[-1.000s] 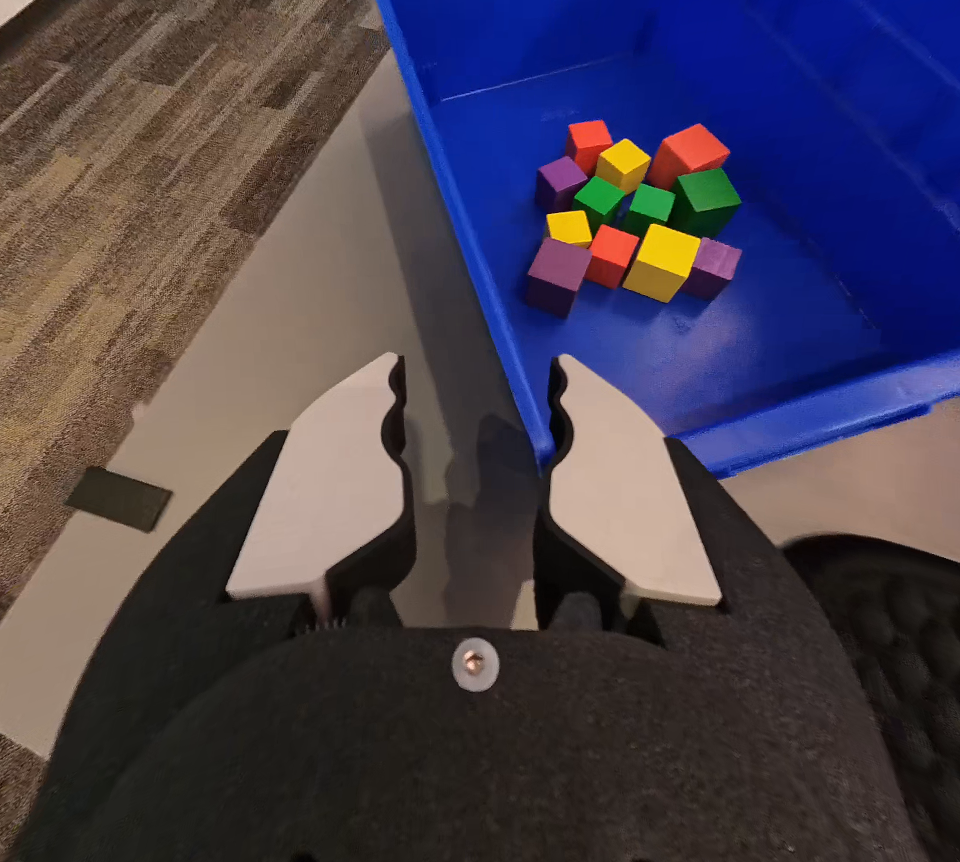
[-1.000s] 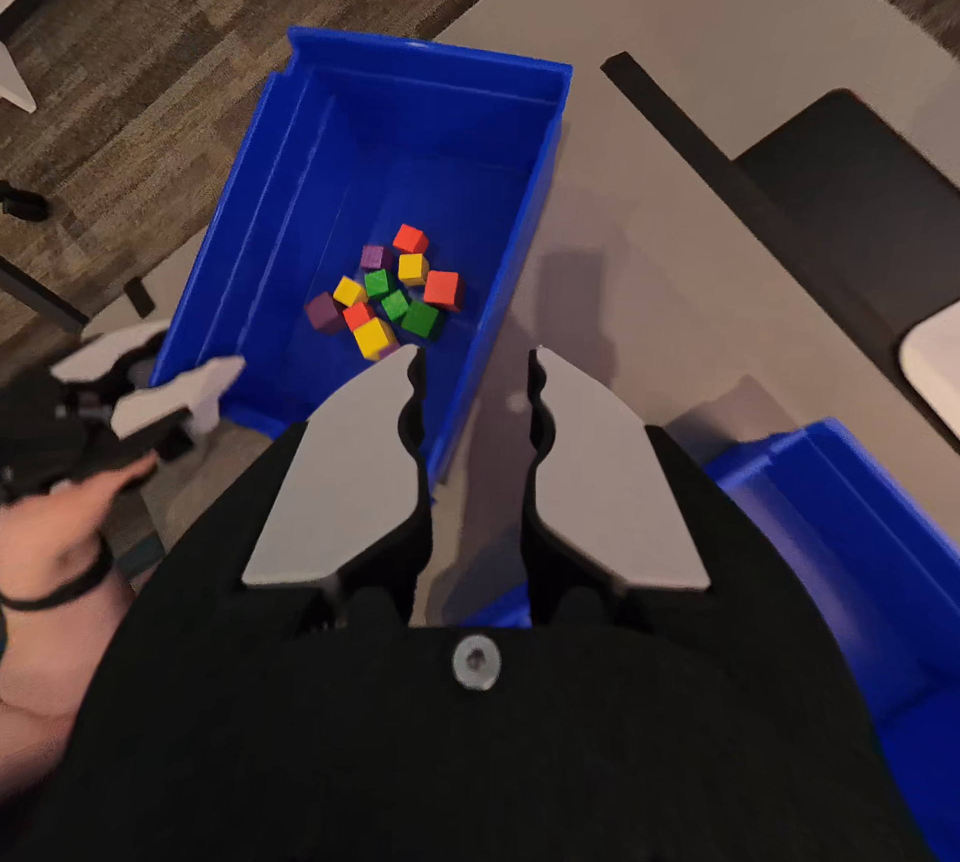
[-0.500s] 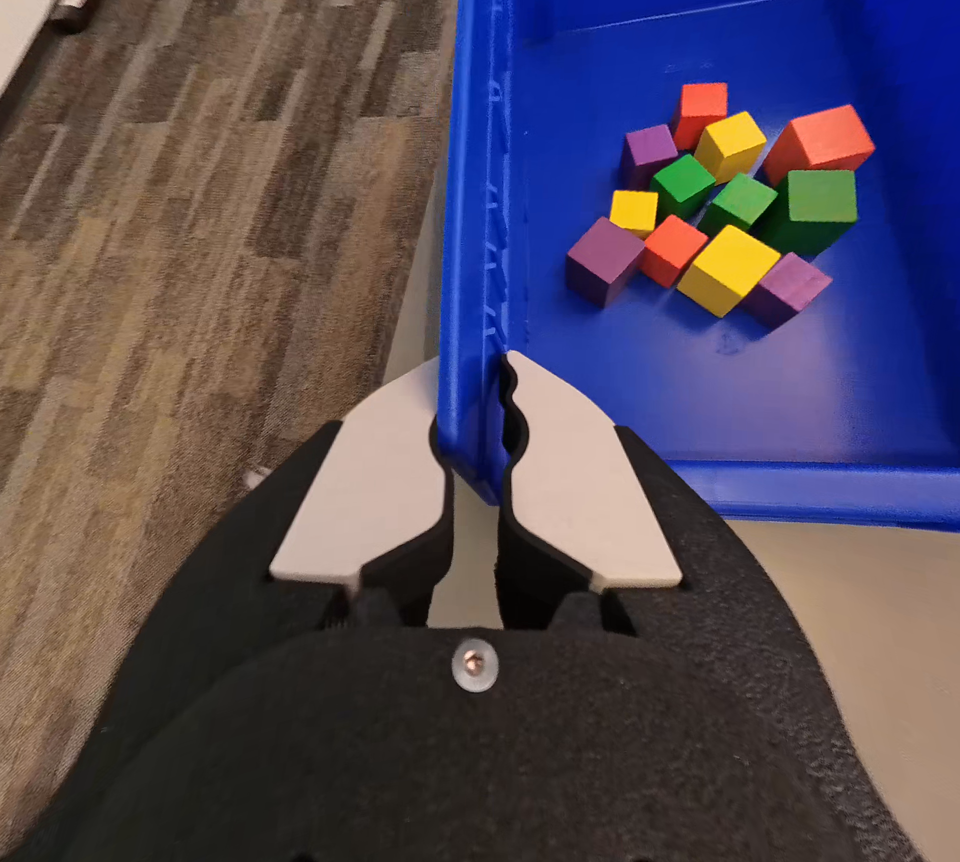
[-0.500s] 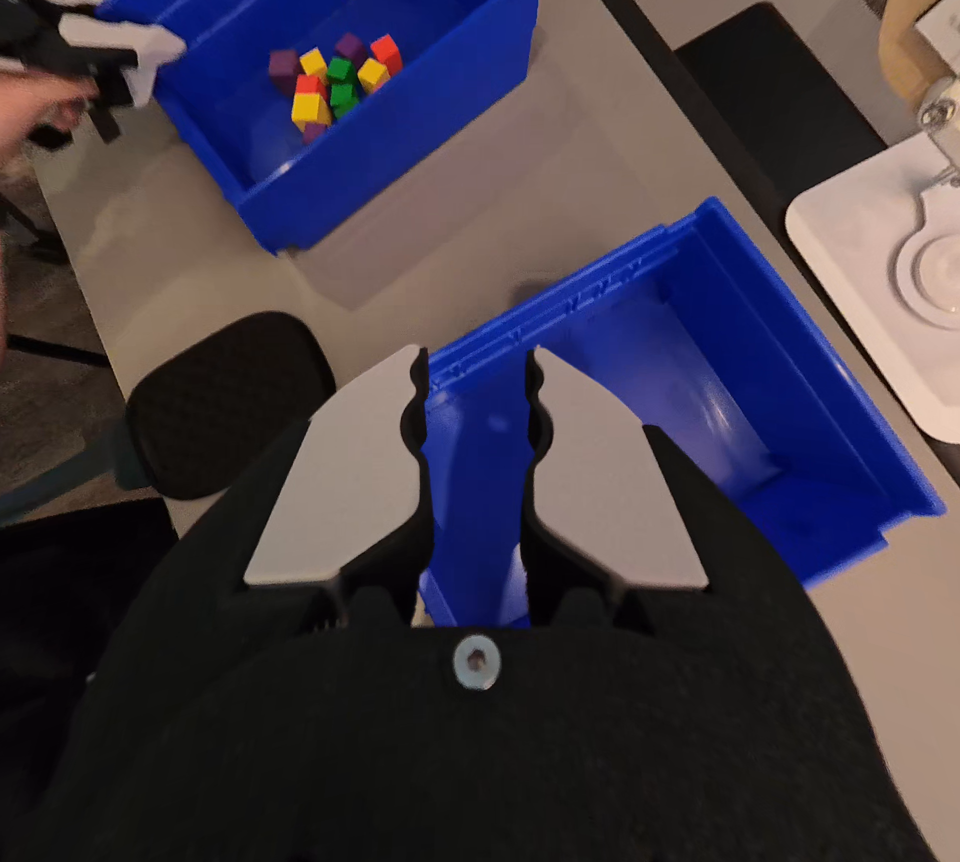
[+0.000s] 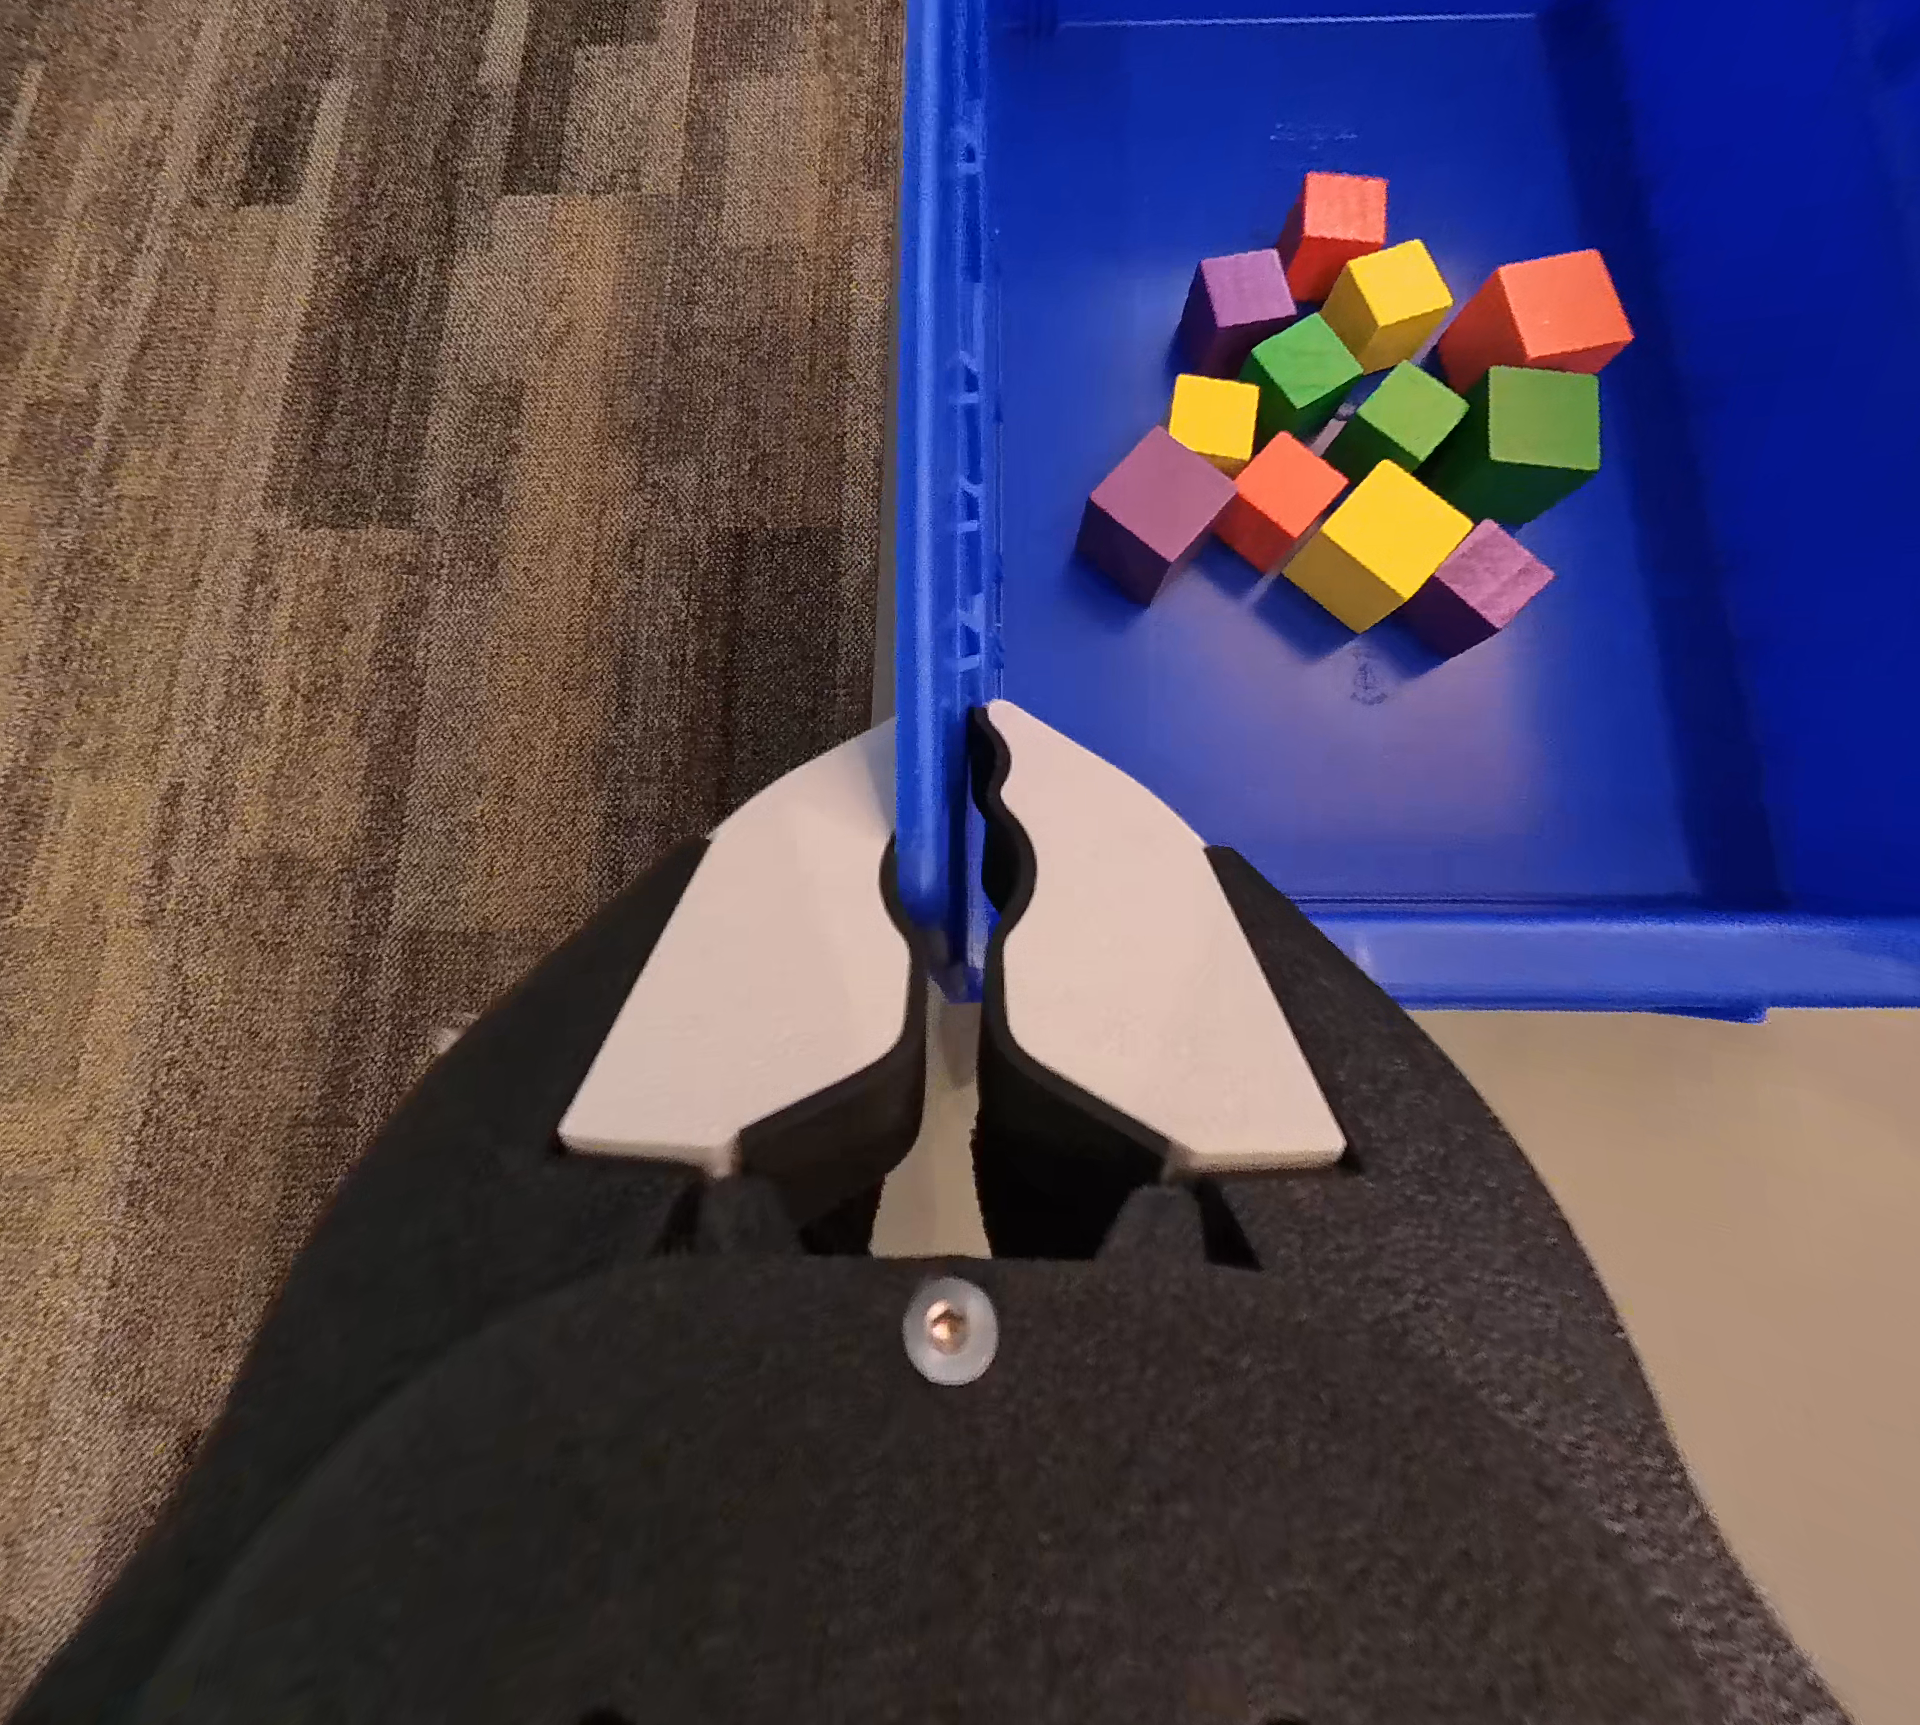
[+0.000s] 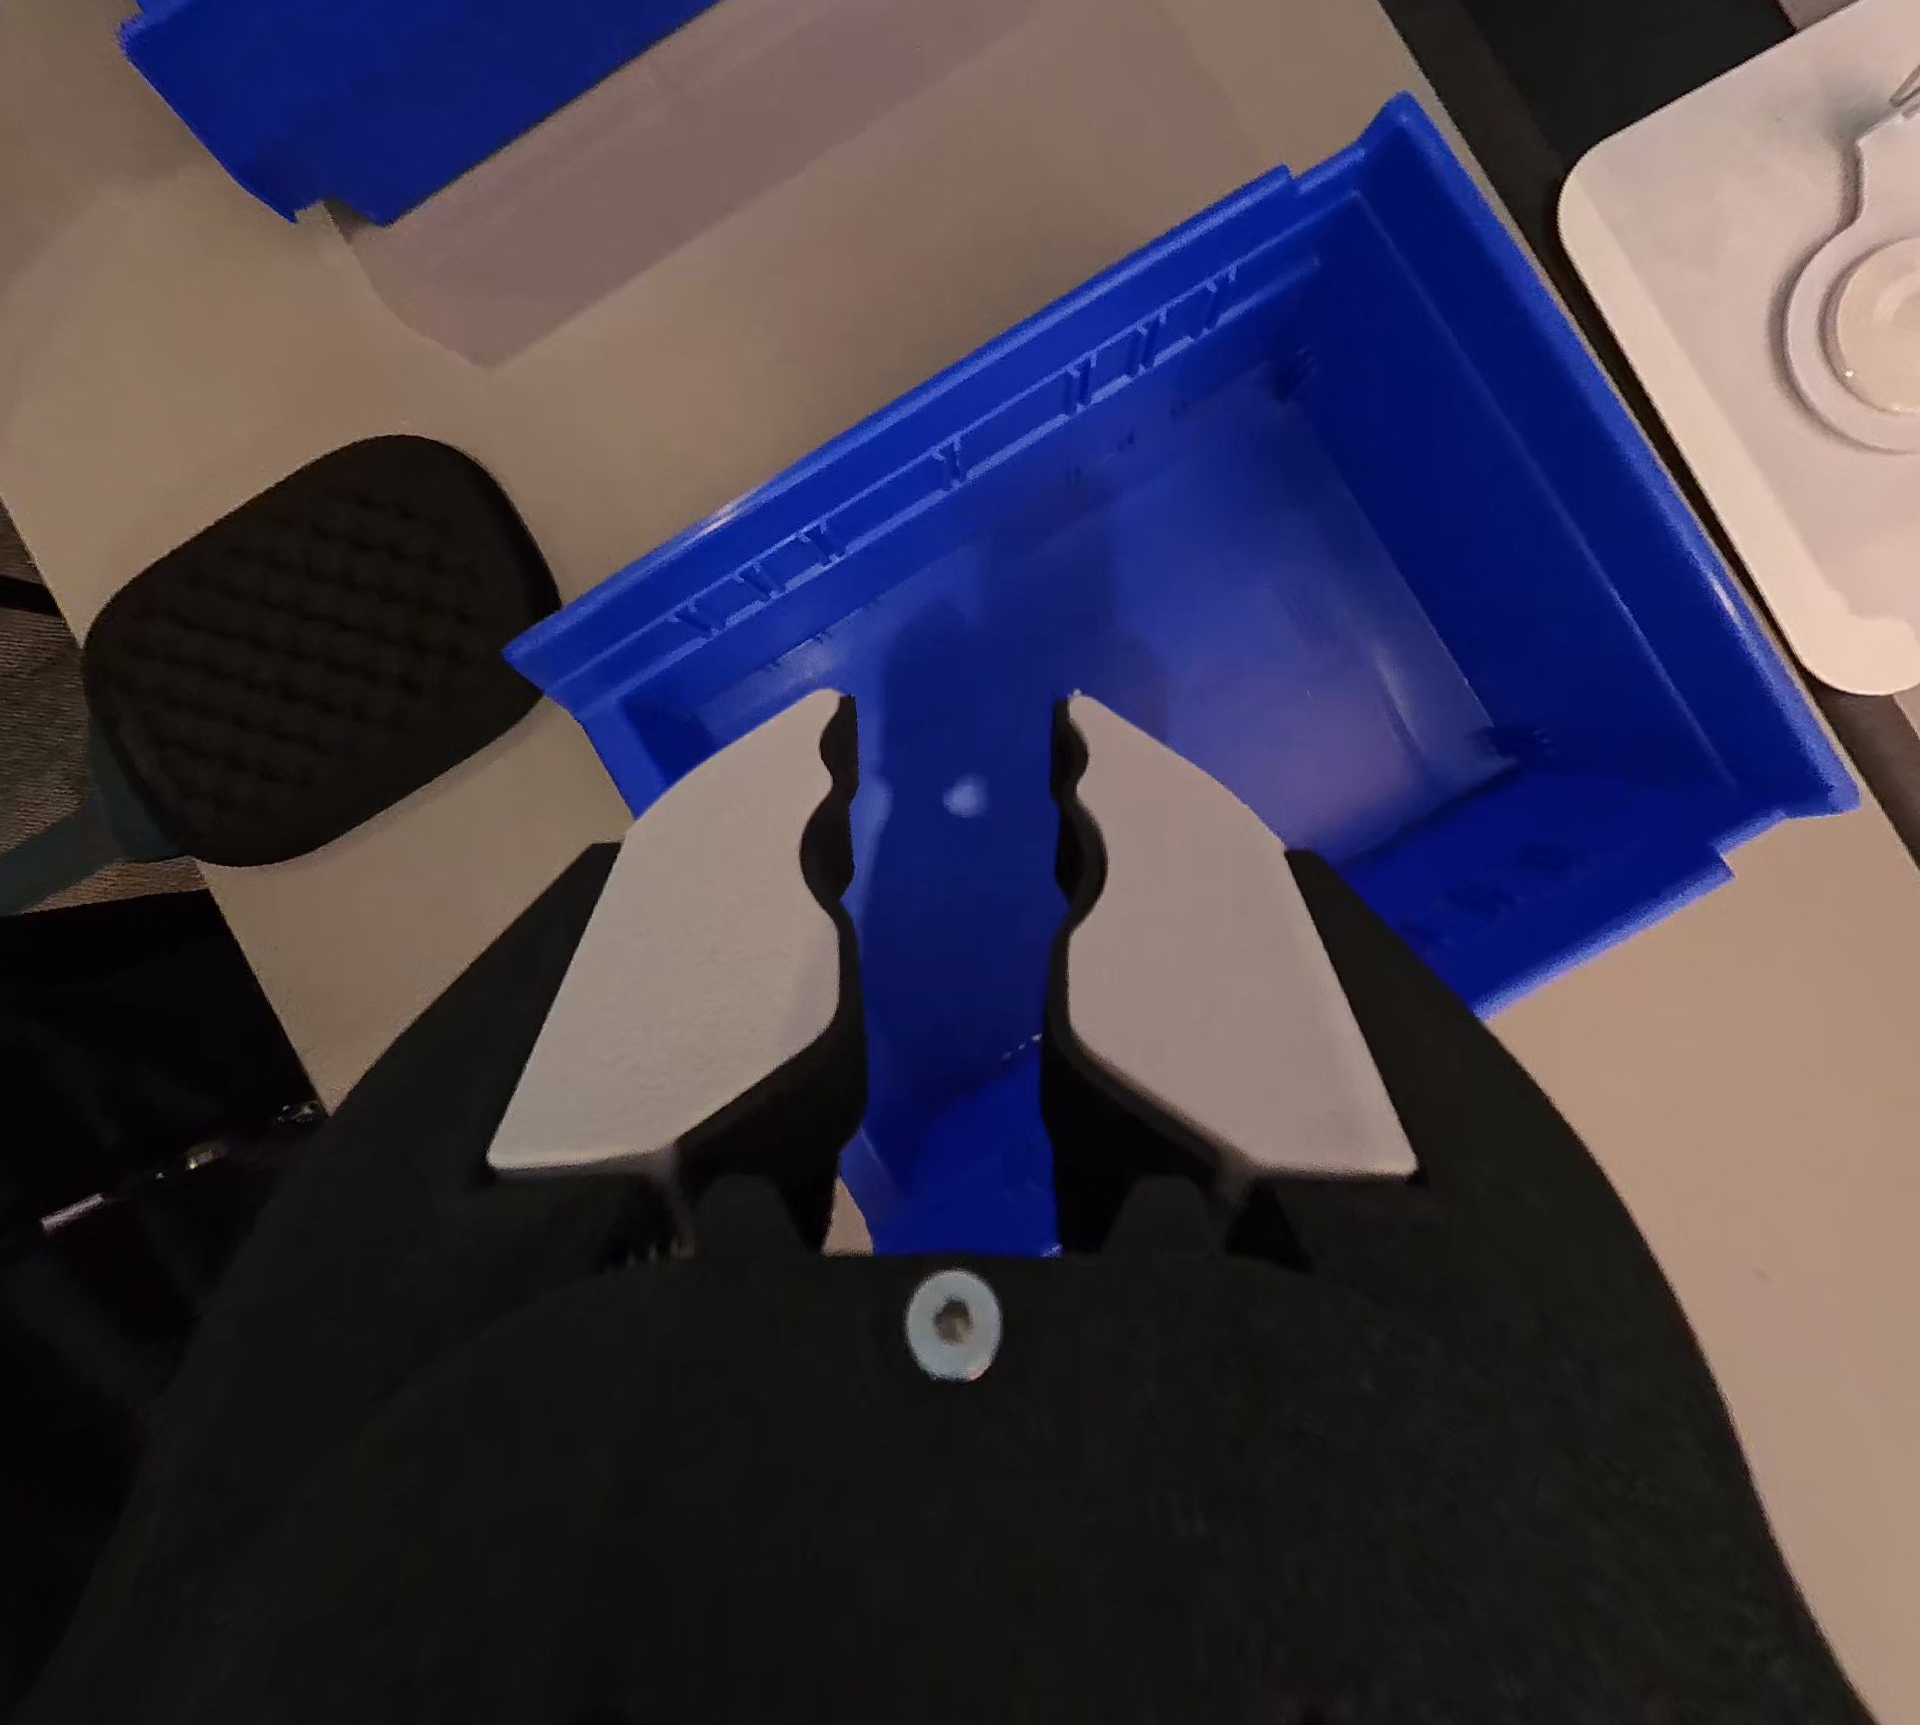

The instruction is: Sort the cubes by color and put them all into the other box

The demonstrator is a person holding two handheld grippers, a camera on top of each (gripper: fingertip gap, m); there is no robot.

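Full box (image 5: 1351, 792): L gripper (image 5: 940, 828) now clamped on its near-left wall, jaws pinched tight vs. apart beside the corner 1 s ago. Prob. steadying or dragging it.

Empty box (image 6: 1195, 387): R gripper (image 6: 956, 854) now above it, jaws apart, nothing held; 1 s ago it faced the full box.

Cubes (image 5: 1361, 408): all clustered in full box, unsorted, none moved.

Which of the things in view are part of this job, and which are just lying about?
Job:
- cubes, mixed red, yellow, green, purple
- blue box with the cubes, left gripper shut on its wall
- empty blue box under the open right gripper

Lying about:
- black pad
- white tray
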